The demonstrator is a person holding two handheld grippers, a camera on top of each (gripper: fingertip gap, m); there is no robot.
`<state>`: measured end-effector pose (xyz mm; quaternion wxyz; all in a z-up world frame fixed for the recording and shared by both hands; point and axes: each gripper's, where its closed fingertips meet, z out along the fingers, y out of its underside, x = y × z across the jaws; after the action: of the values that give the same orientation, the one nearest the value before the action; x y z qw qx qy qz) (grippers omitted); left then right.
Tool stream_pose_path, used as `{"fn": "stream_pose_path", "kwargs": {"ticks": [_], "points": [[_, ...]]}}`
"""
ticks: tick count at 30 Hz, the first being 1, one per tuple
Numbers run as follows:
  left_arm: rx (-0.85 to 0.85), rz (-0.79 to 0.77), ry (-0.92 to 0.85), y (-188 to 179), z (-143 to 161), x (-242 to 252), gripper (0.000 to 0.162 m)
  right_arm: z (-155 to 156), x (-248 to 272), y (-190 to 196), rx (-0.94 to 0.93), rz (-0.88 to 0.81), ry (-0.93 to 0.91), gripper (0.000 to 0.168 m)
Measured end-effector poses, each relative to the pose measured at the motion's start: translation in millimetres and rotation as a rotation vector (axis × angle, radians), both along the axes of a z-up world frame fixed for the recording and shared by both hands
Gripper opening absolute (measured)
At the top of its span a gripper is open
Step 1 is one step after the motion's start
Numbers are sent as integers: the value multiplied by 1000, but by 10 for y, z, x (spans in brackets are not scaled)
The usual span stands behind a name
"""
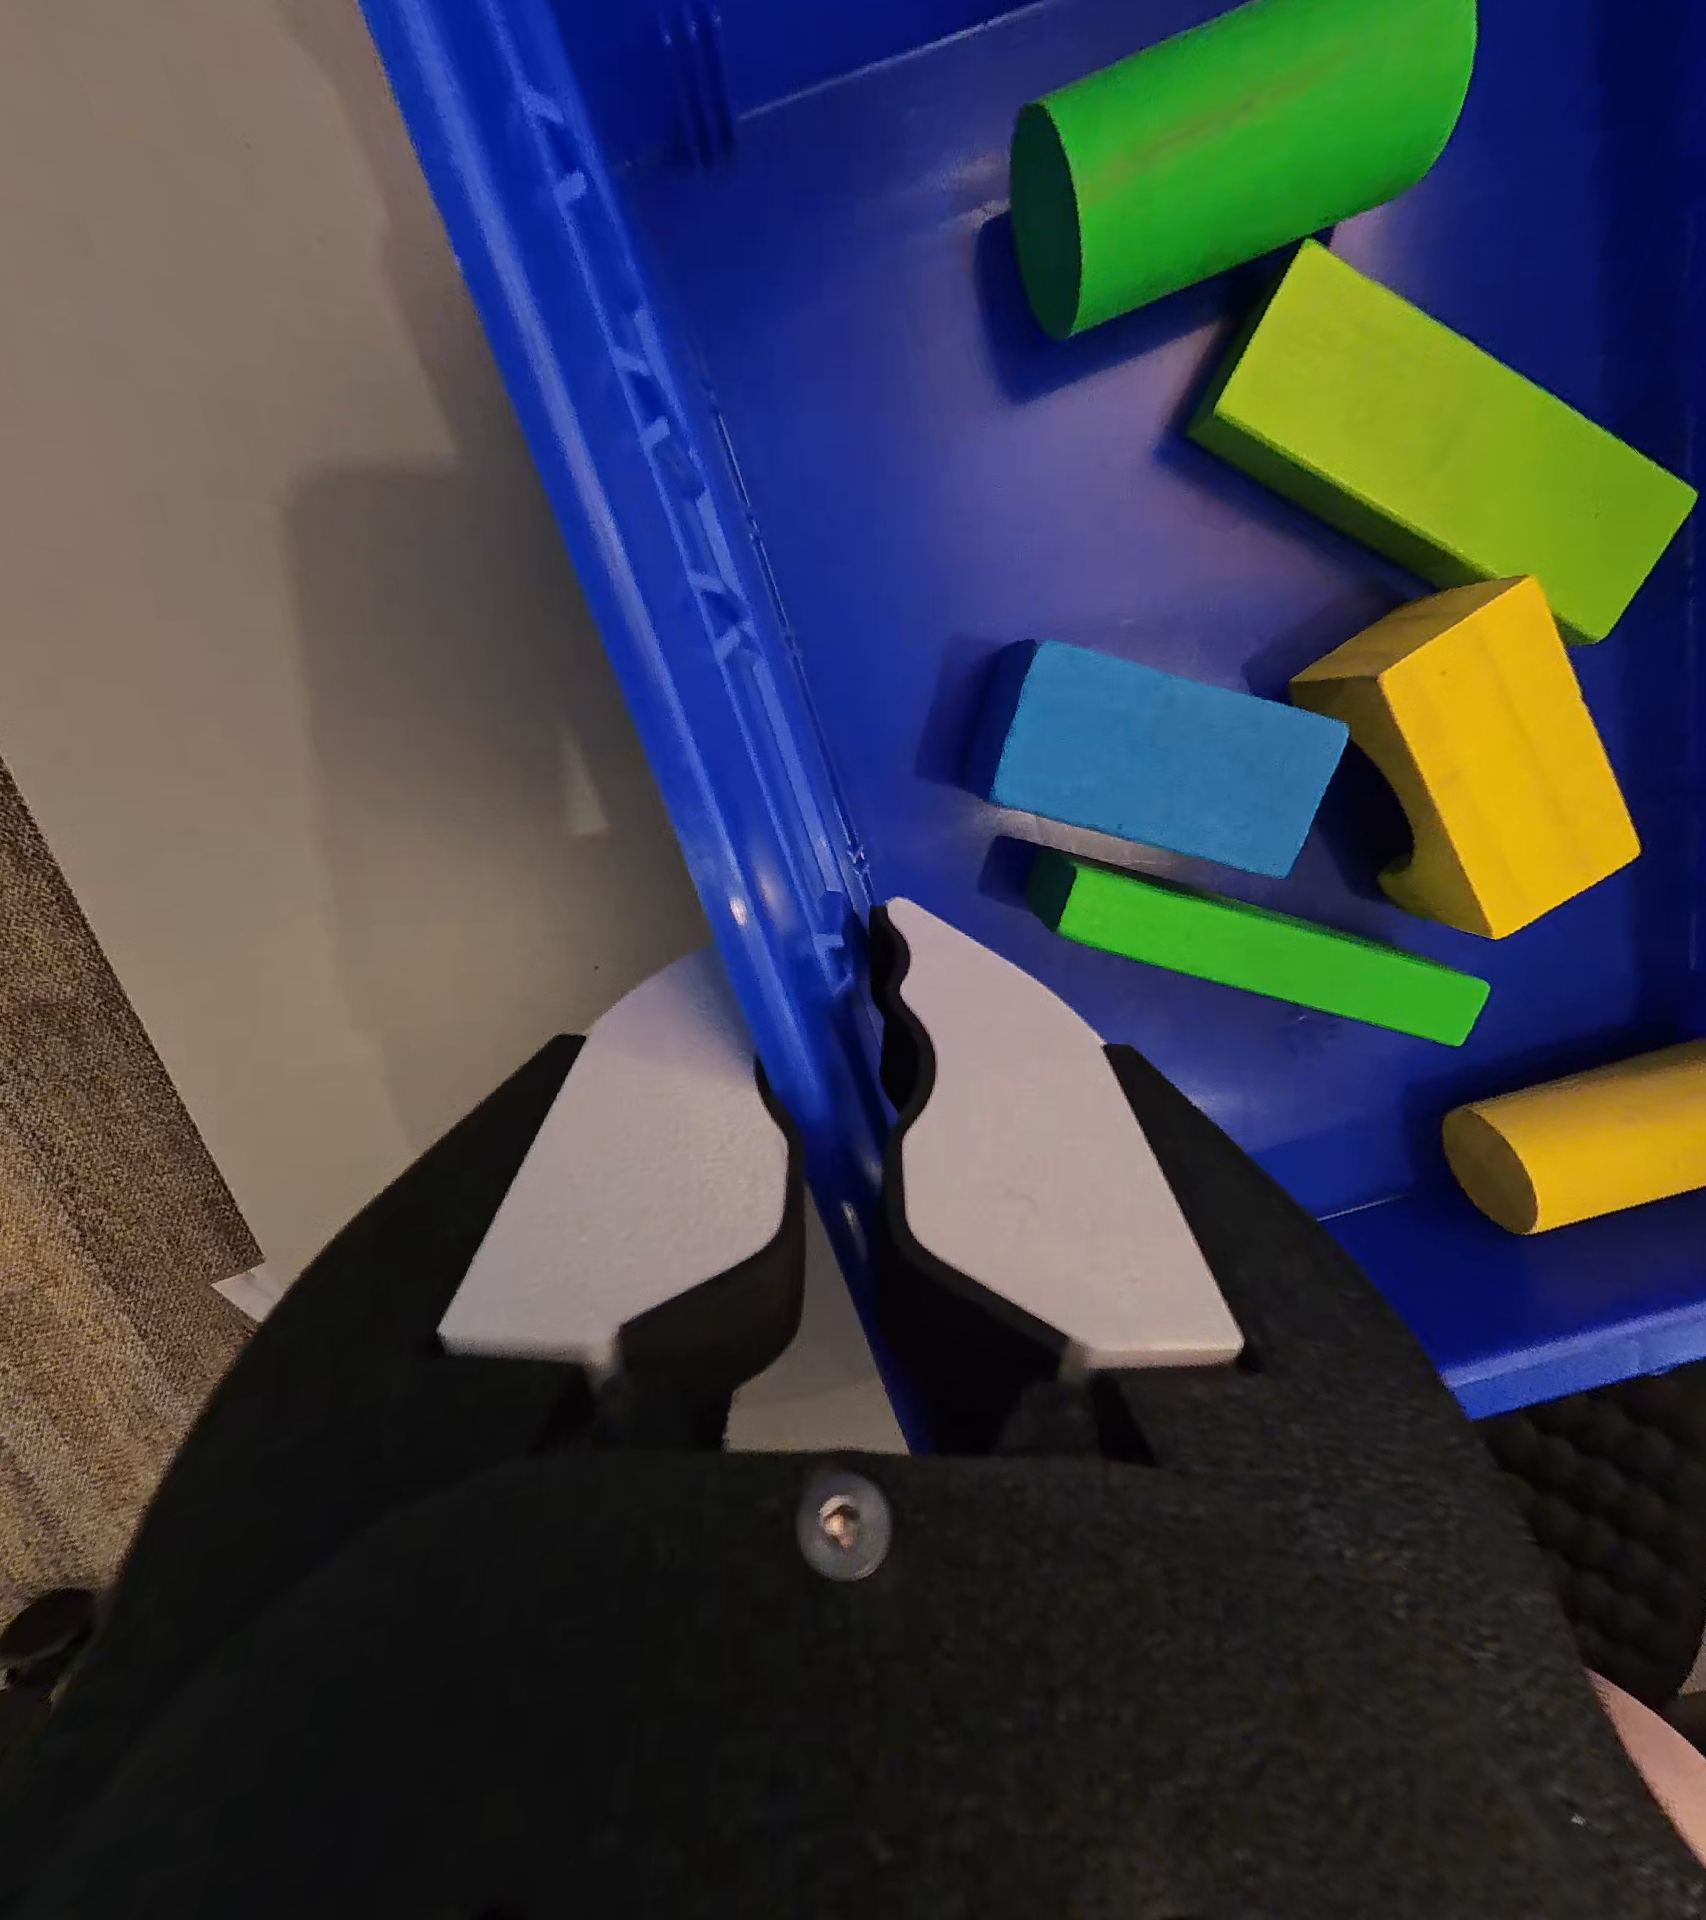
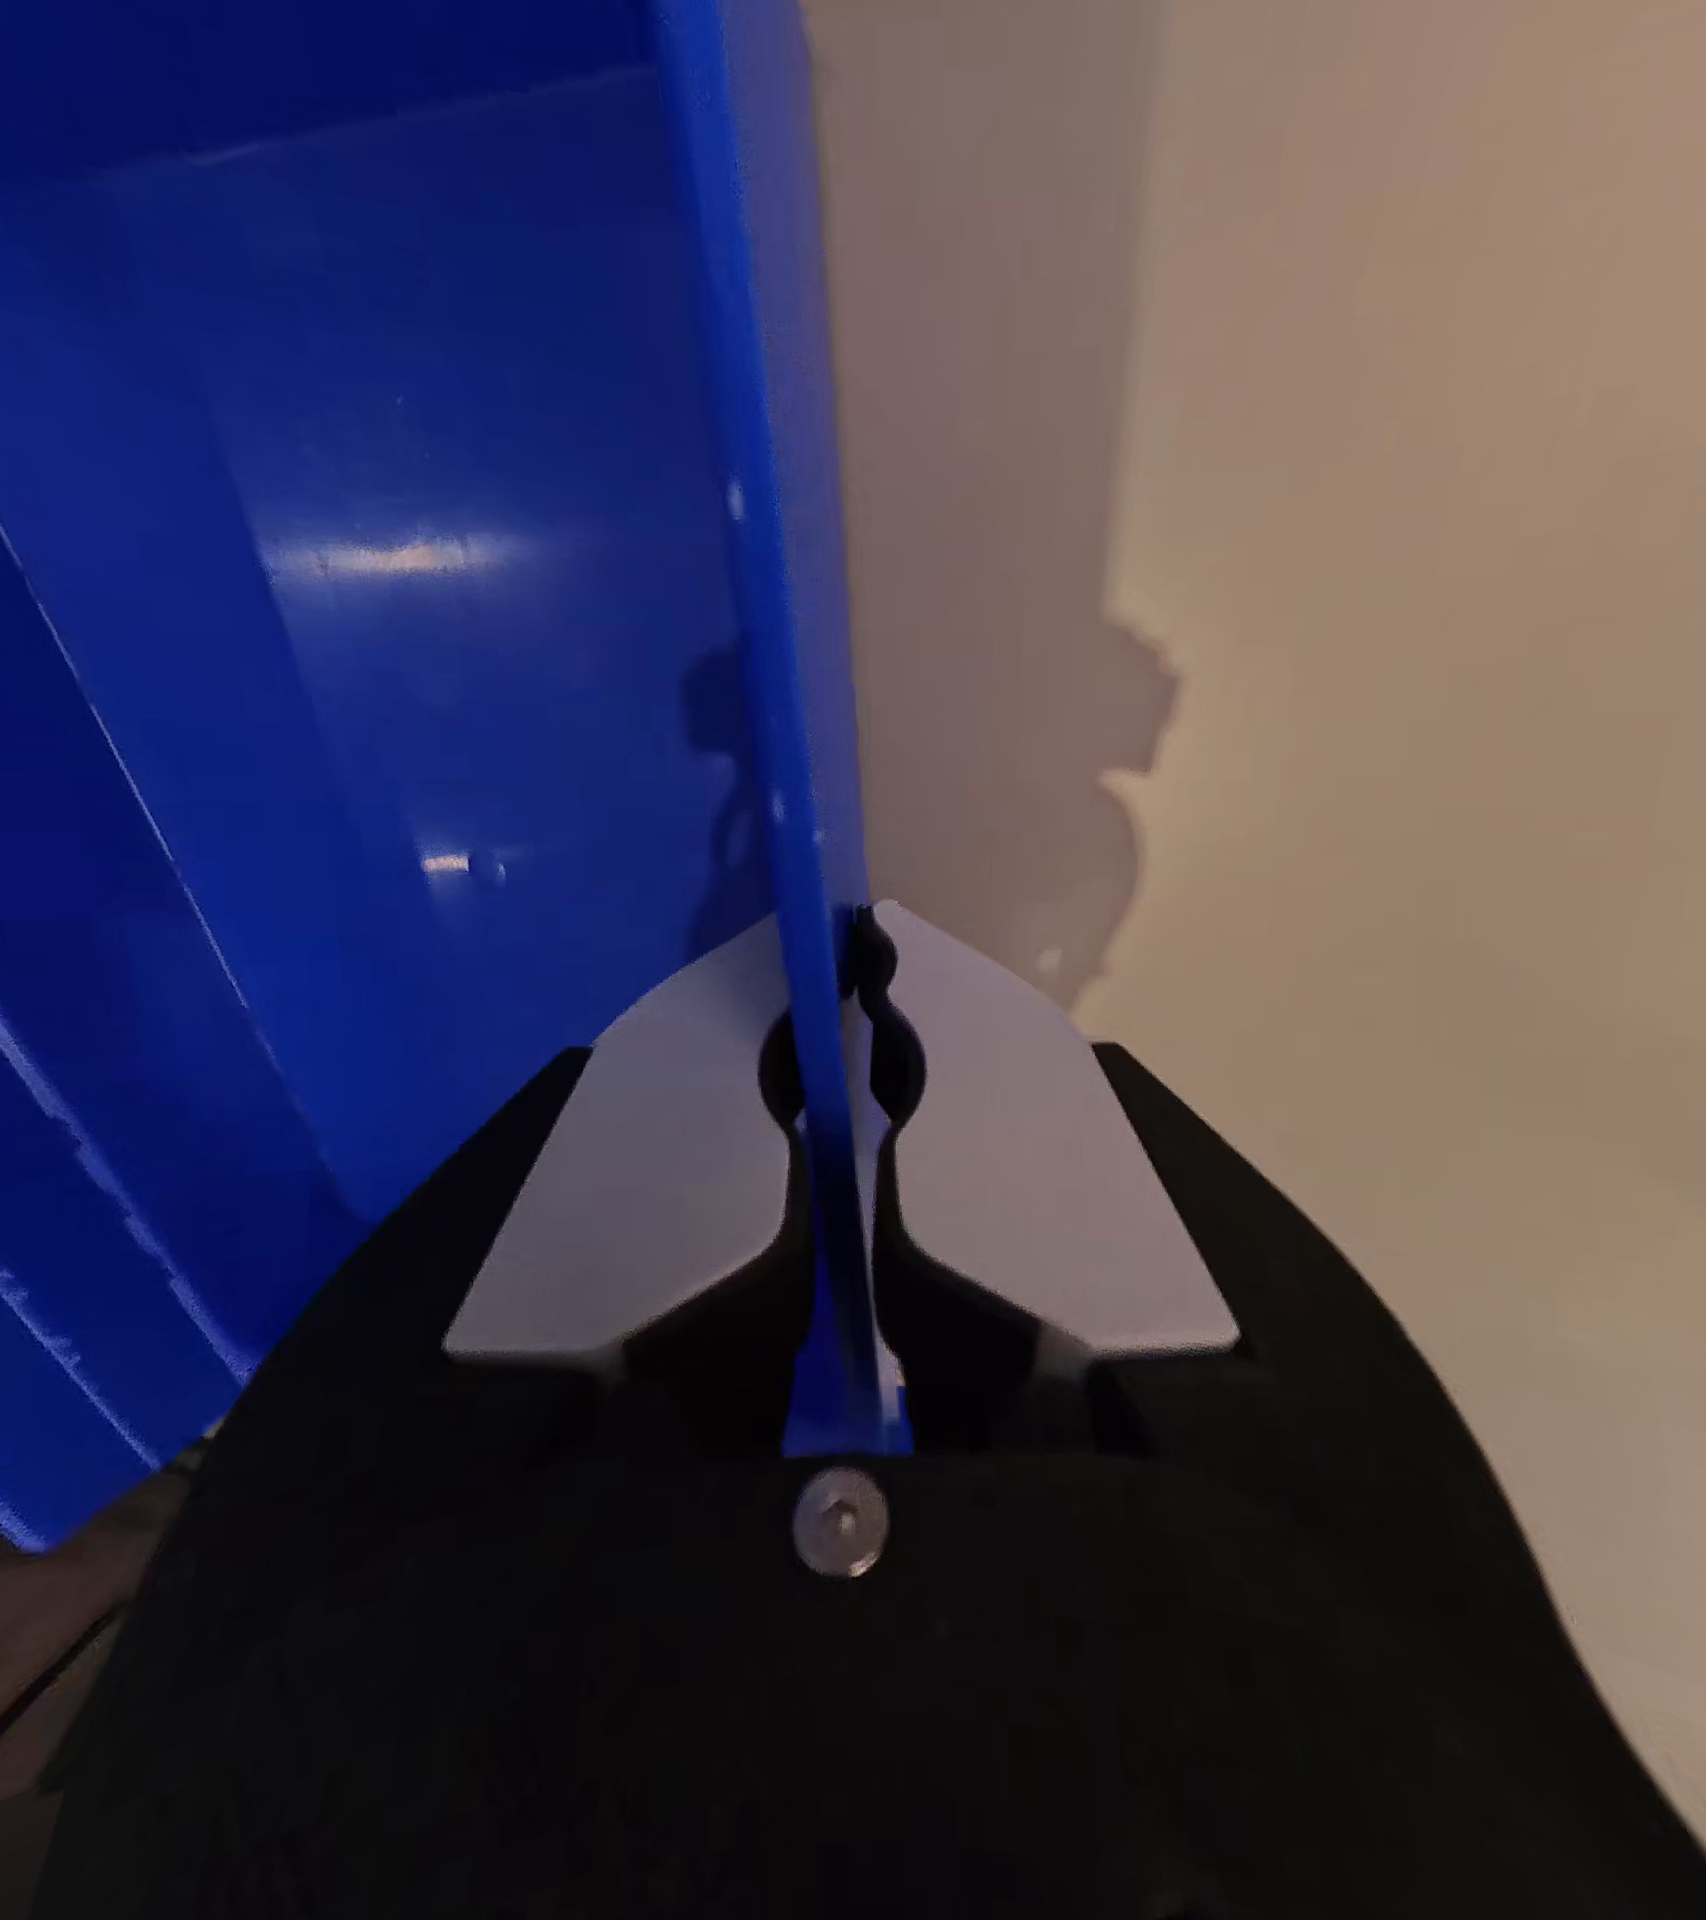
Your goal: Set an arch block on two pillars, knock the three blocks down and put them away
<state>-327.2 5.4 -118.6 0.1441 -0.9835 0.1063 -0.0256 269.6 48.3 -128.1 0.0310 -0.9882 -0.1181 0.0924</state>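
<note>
- The yellow wooden arch block (image 1: pixel 1483 758) lies on its side inside the blue plastic bin (image 1: pixel 828 499), among a green cylinder (image 1: pixel 1233 156), lime slab (image 1: pixel 1441 436), light blue block (image 1: pixel 1161 758), flat green bar (image 1: pixel 1264 951) and yellow cylinder (image 1: pixel 1628 1132).
- Left gripper (image 1: pixel 833 1039) is clamped on one bin wall.
- Right gripper (image 2: pixel 828 1029) is clamped on the opposite wall (image 2: pixel 735 416).
- Below are a pale tabletop (image 1: pixel 205 416) and, beyond its edge, grey-brown carpet (image 1: pixel 28 1039).

The green cylinder (image 1: pixel 1233 156) is cut off at the top edge and the yellow cylinder (image 1: pixel 1628 1132) at the right. In the right wrist view the blue bin (image 2: pixel 475 436) is blurred, its contents perhaps hidden.
</note>
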Motion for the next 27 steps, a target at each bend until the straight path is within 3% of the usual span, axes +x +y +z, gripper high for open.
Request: {"fn": "stream_pose_path", "kwargs": {"ticks": [6, 13, 17, 22, 24, 27], "points": [[43, 42, -50, 4, 114, 16, 9, -9, 874, -4, -10, -153, 21, 7], [364, 181, -63, -50, 975, -111, 16, -19, 1783, -96, -4, -246, -17, 7], [690, 108, -282, -68, 1773, 307, 12, -23, 2149, -178, -28, -290, -9, 8], [899, -224, -844, -447, 2604, 1160, 15, -27, 2494, -208, -22, -291, -39, 8], [922, -288, -932, -551, 2733, 1308, 20, -27, 2540, -205, -11, -269, -40, 8], [899, -332, -826, -528, 2642, 1429, 23, -26, 2546, -200, 0, -255, -23, 8]]}}
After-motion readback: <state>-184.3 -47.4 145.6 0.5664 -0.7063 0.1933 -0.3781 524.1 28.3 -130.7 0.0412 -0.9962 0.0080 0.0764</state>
